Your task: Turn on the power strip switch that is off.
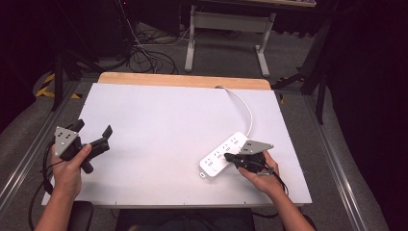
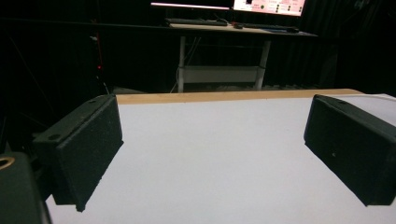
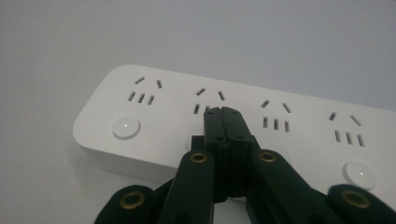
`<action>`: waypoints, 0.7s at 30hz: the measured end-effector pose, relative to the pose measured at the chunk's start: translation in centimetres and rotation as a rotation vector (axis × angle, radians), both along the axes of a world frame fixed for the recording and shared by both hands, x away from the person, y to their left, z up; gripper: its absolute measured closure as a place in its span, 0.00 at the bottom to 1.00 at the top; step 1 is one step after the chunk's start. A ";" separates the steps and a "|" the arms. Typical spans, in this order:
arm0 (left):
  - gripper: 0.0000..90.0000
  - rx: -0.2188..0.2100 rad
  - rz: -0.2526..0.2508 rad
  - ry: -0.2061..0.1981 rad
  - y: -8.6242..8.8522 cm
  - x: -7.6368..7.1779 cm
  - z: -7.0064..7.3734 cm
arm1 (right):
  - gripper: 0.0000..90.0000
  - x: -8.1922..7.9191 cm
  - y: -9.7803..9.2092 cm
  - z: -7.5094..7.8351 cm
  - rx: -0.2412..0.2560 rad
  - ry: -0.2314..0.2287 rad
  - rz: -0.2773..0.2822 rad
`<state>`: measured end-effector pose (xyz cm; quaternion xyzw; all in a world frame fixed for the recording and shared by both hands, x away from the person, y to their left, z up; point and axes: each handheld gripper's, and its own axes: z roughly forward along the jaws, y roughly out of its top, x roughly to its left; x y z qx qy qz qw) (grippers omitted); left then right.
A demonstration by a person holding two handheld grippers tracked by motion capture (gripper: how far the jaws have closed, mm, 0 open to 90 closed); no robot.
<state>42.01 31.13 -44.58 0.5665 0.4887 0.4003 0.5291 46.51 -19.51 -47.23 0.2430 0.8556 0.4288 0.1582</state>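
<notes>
A white power strip point(image 1: 217, 157) with several sockets lies at the table's right, its white cable point(image 1: 246, 109) curving off toward the far edge. My right gripper point(image 1: 227, 156) is shut with nothing between its jaws. In the right gripper view its closed tips point(image 3: 222, 112) sit over the second socket of the power strip point(image 3: 154, 116), just above that socket's round button; I cannot tell if they touch. A hand holds my left gripper point(image 1: 94, 129) at the table's left edge, open and empty. The left gripper point(image 2: 212, 154) faces bare white tabletop.
The white table point(image 1: 159, 125) has a wooden strip point(image 1: 183, 79) along its far edge. Beyond it stand a desk frame point(image 1: 226, 29) and loose floor cables point(image 1: 144, 55). Round buttons point(image 3: 126, 127) sit beside each socket.
</notes>
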 end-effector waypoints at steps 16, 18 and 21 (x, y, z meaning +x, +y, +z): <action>0.06 0.002 -0.003 0.000 -0.1 0.0 0.0 | 1.00 -0.2 0.5 0.1 0.005 -0.012 0.030; 0.06 0.002 -0.002 0.000 -0.1 0.0 0.0 | 1.00 -0.2 0.6 0.0 0.016 0.004 0.033; 0.06 0.001 -0.003 -0.002 -0.1 0.0 0.0 | 1.00 -0.3 0.8 -0.1 0.004 -0.015 0.017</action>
